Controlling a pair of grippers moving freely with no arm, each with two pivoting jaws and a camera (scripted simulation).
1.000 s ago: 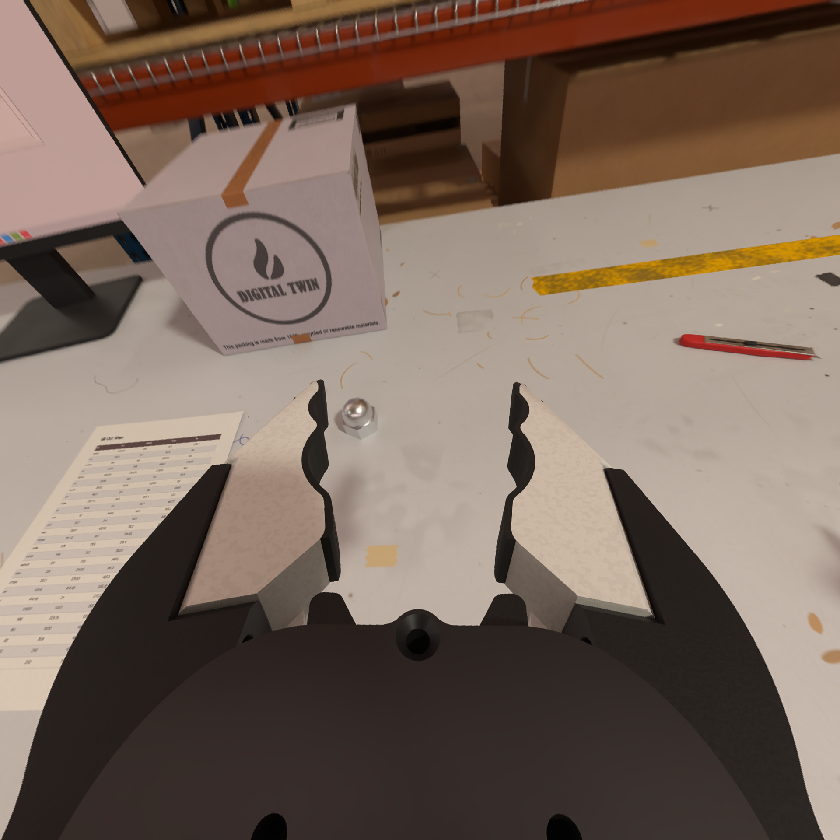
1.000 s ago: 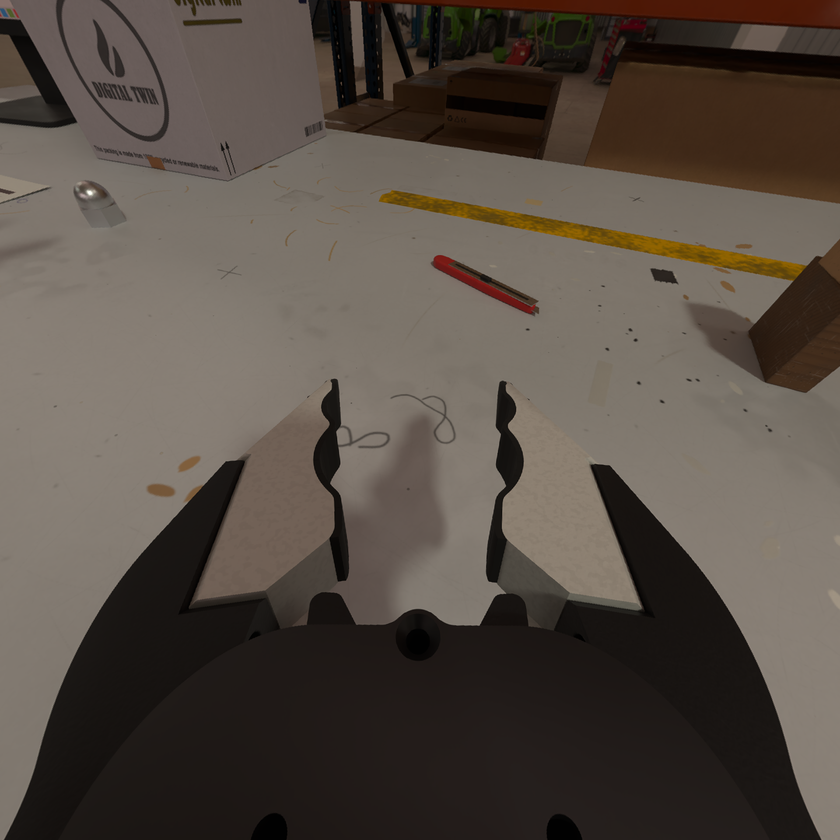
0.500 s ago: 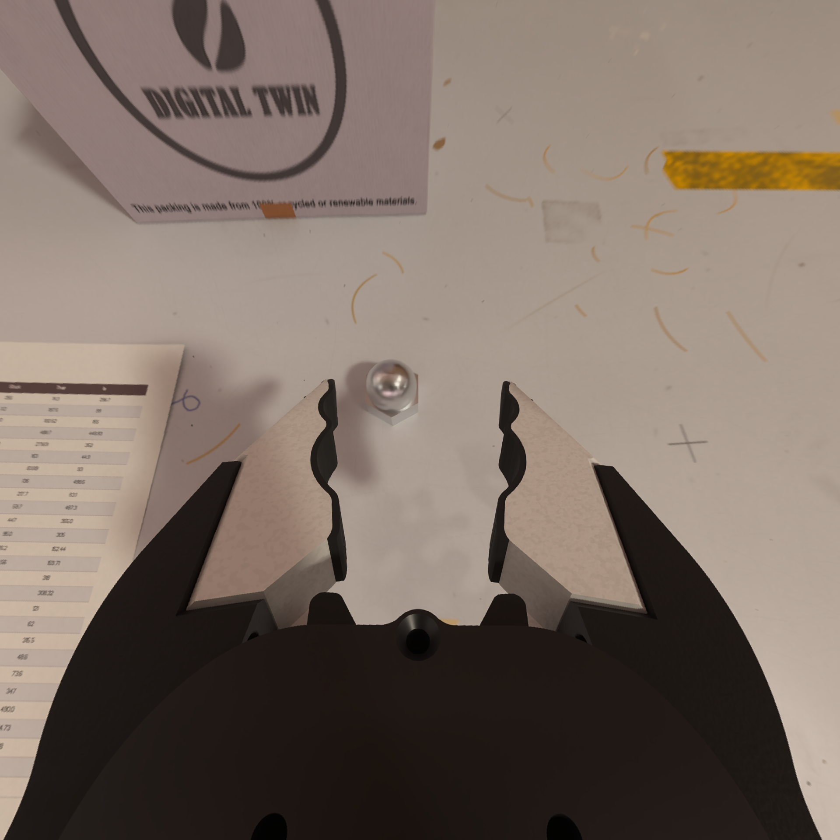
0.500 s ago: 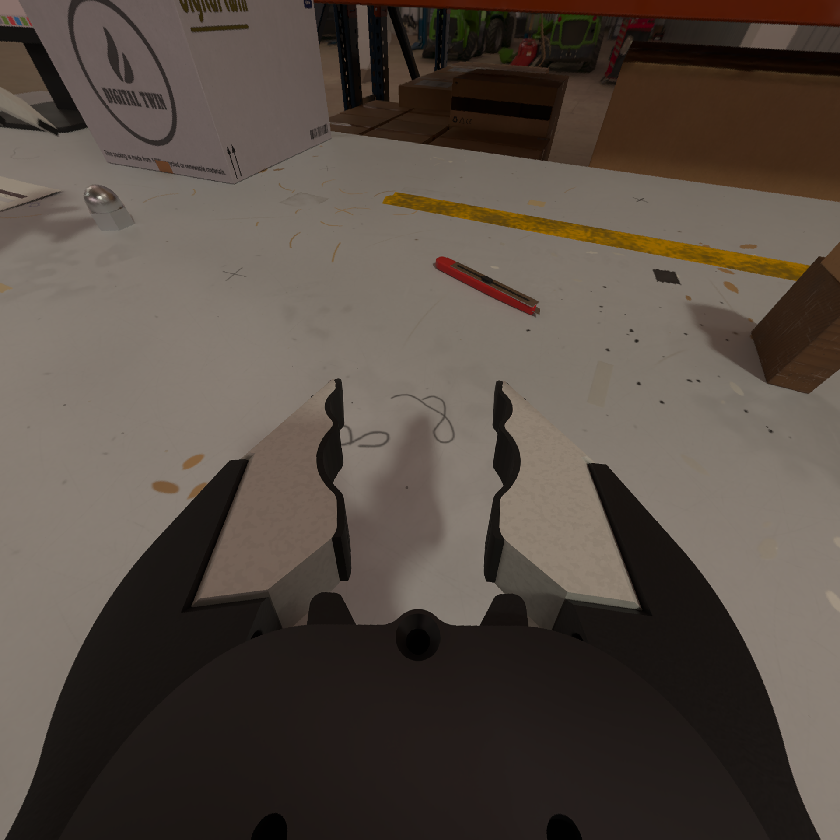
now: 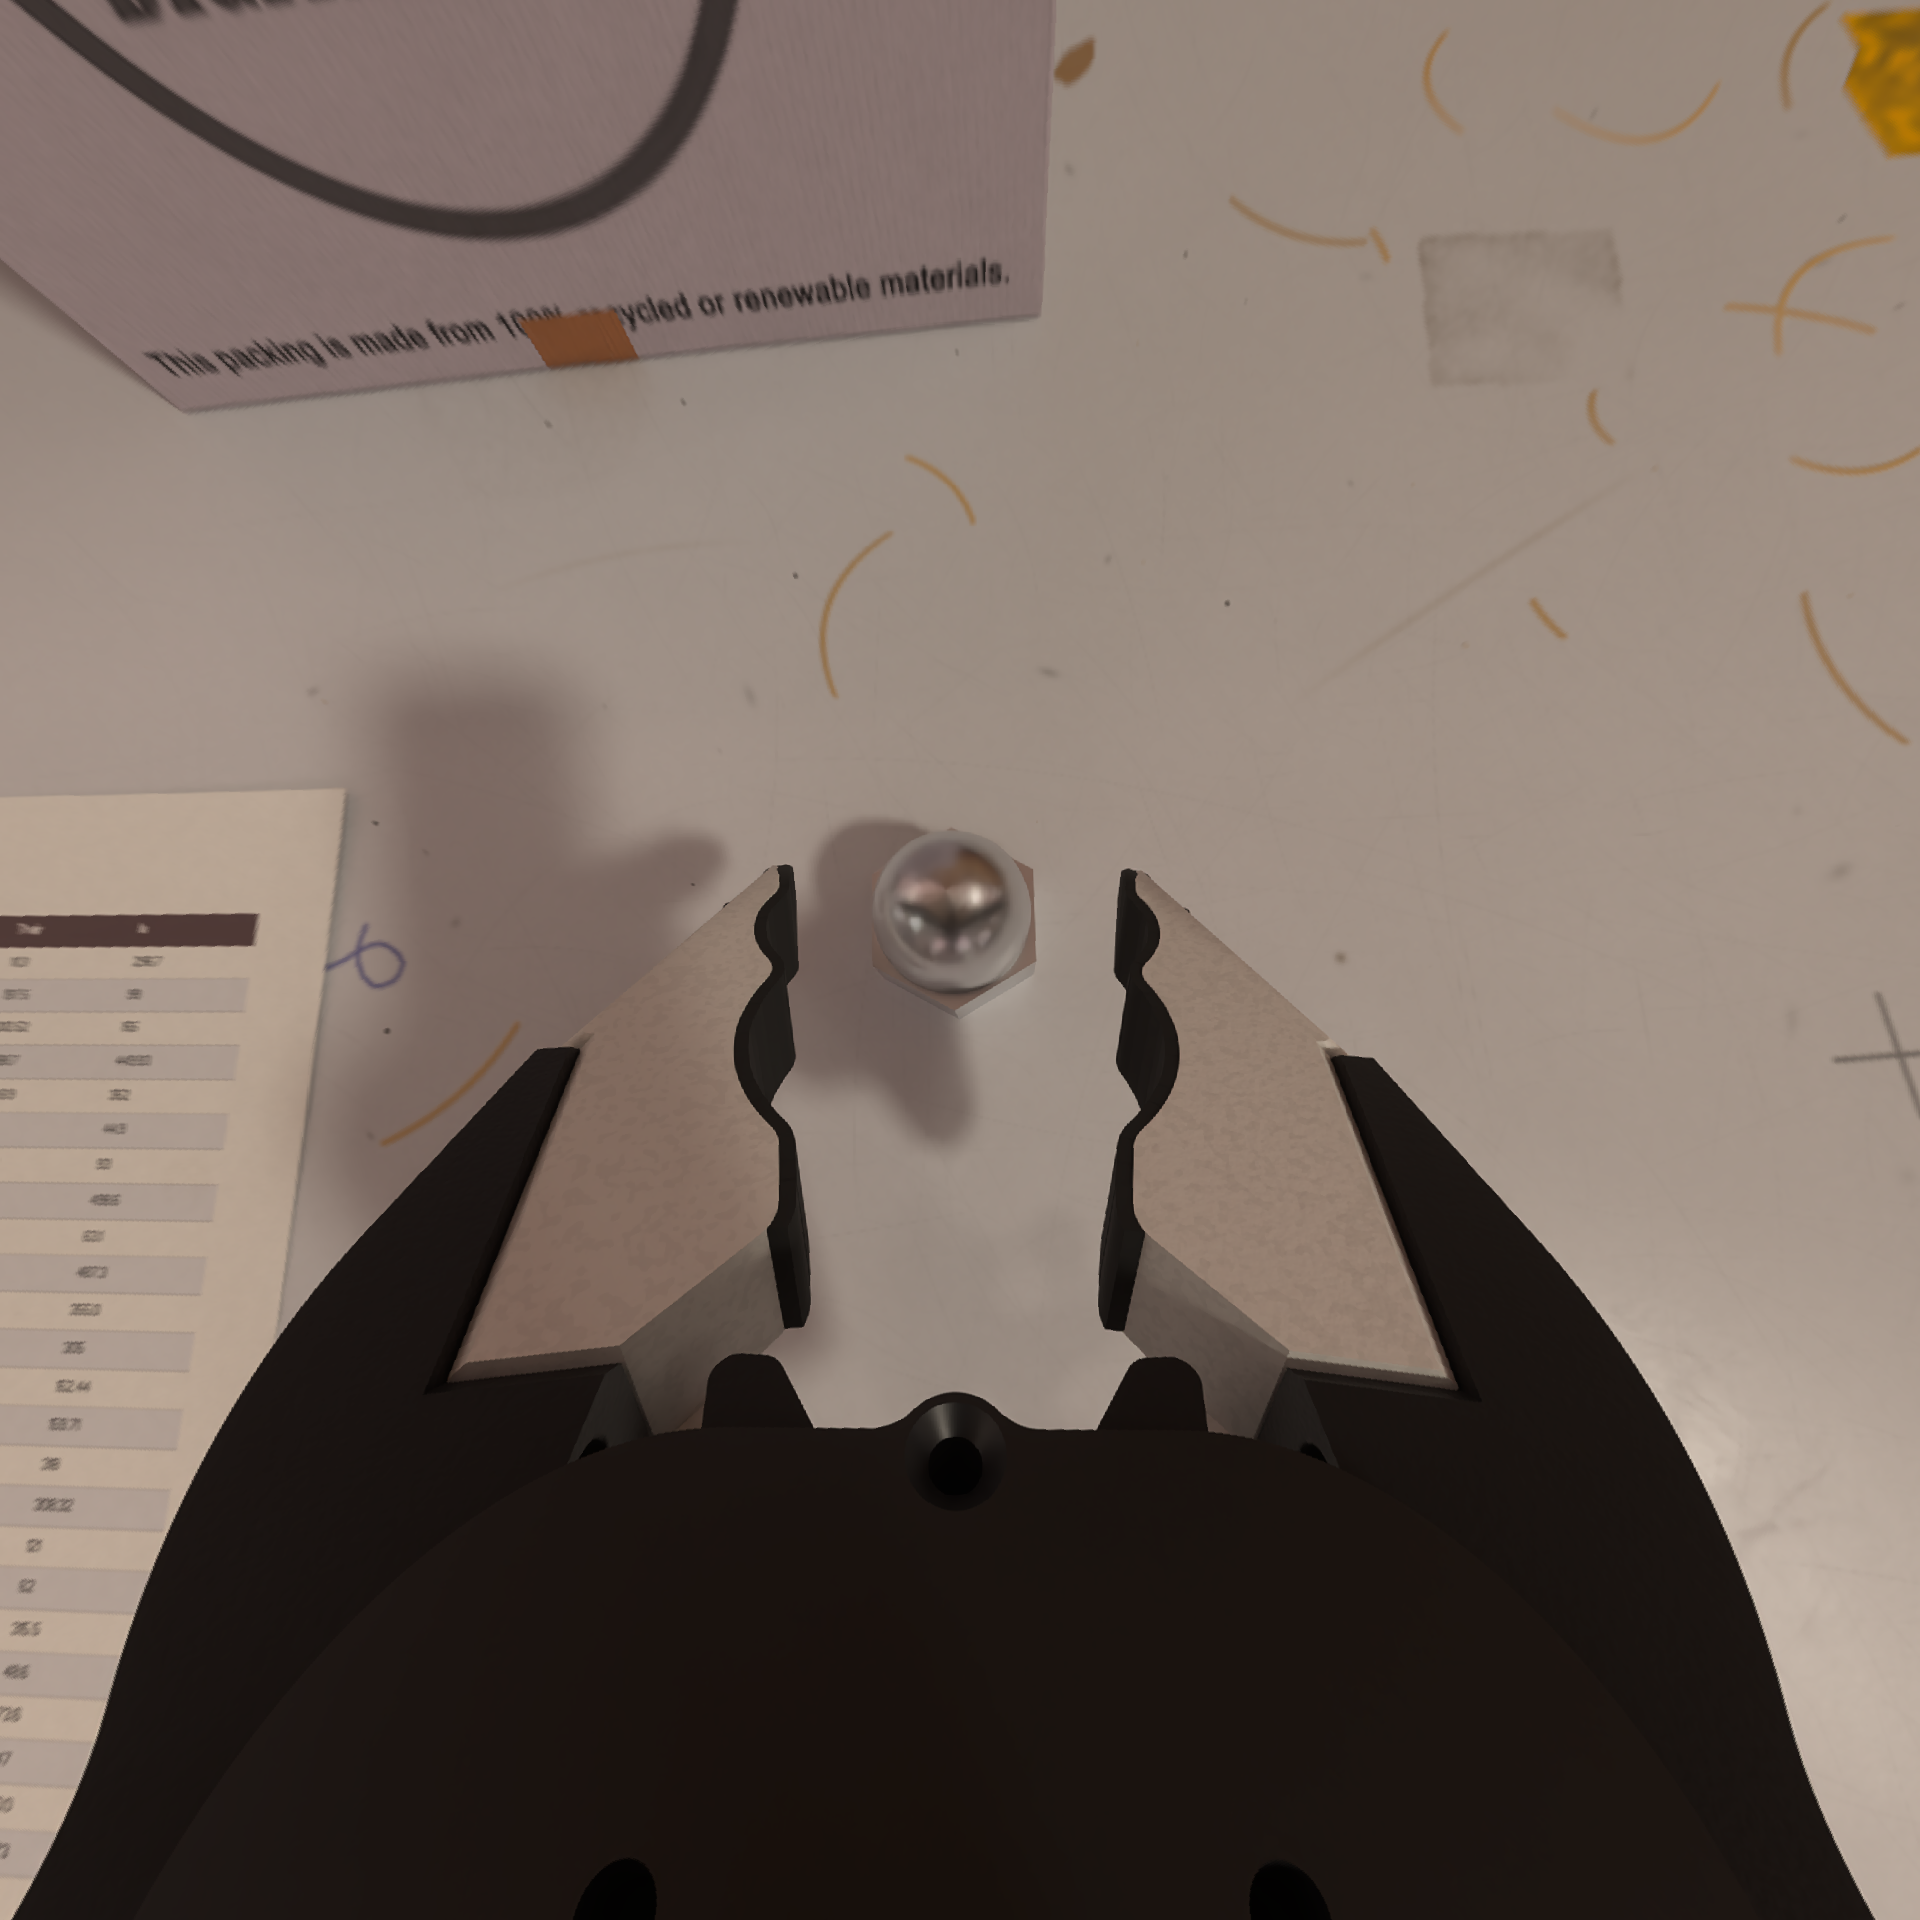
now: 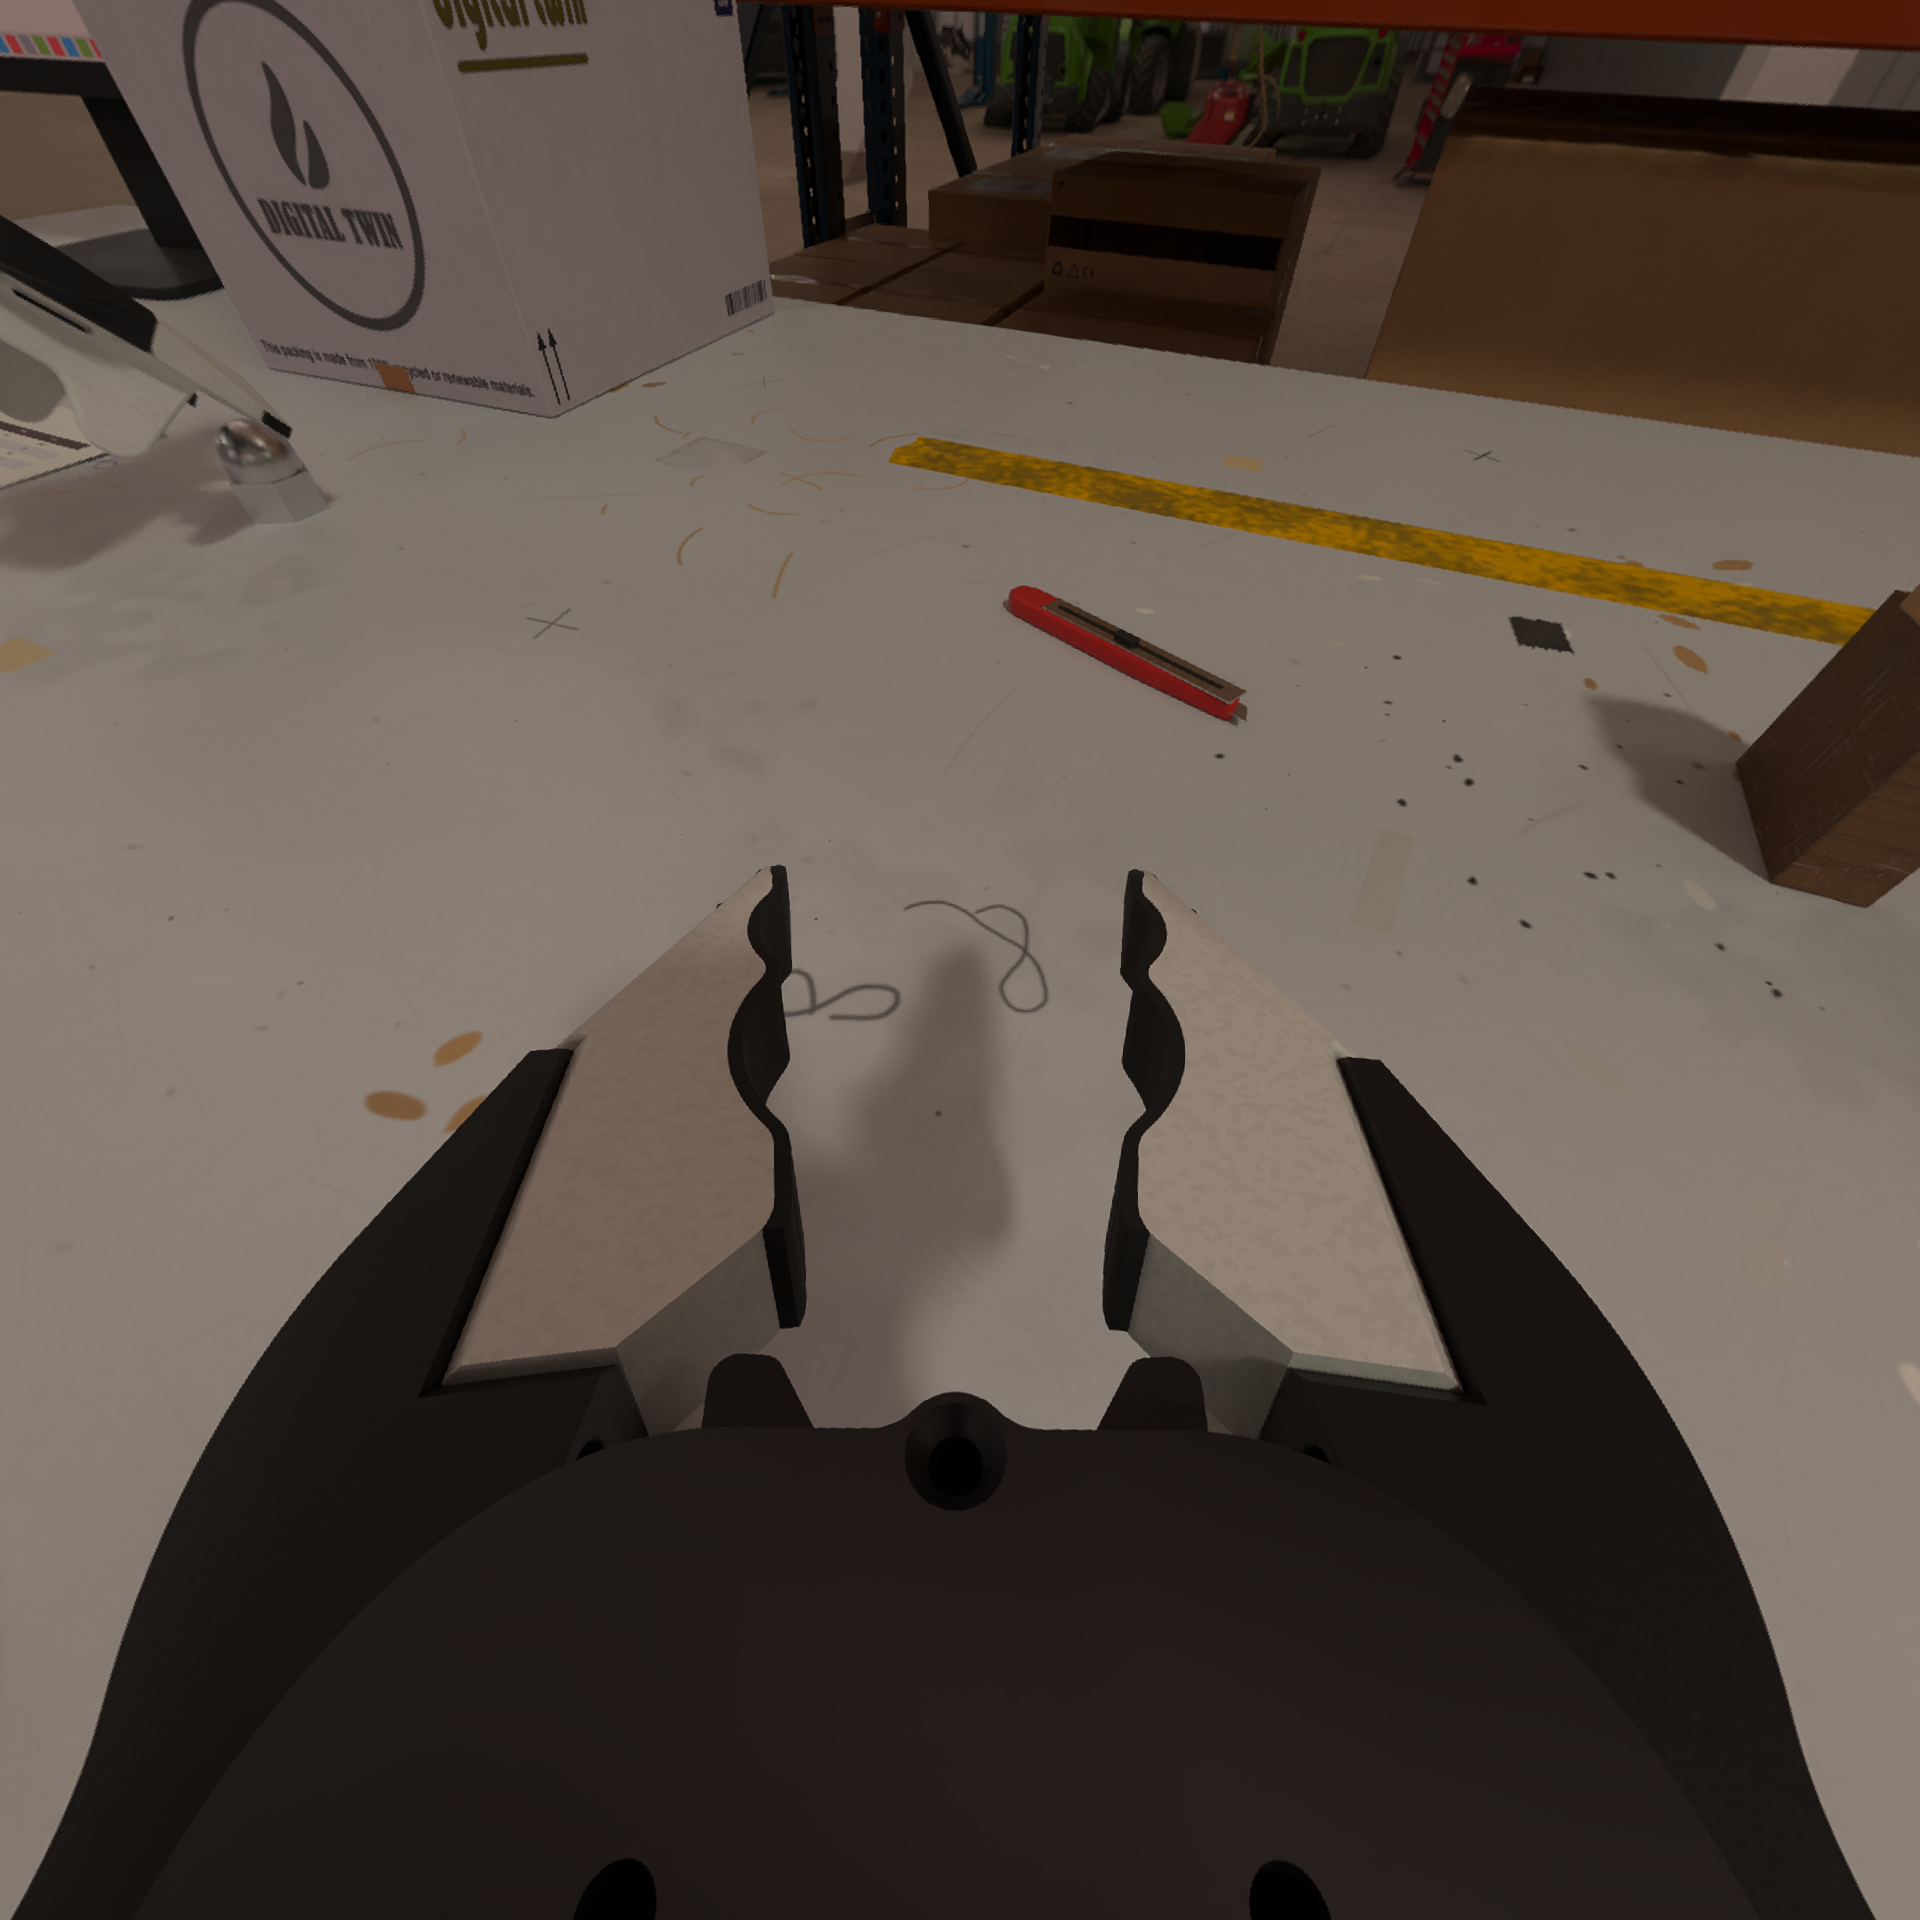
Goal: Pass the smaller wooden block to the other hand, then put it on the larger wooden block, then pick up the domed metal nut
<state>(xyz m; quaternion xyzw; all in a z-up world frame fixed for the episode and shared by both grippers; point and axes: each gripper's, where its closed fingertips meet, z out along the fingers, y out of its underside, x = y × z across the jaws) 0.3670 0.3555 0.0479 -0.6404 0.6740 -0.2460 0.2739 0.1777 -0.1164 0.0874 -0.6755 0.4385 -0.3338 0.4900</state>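
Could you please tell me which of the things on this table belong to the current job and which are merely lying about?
Part of the job:
- domed metal nut, between the fingertips of the open left gripper
- wooden block, partly in view at the table's right edge

Just lying about:
- red utility knife
- white cardboard box
- printed sheet
- yellow tape strip

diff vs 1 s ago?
The left claw tipped down over the table and closed in on the nut, which now sits between its open tips, not gripped. The right claw stayed open and nearly still; the knife and box are unmoved.
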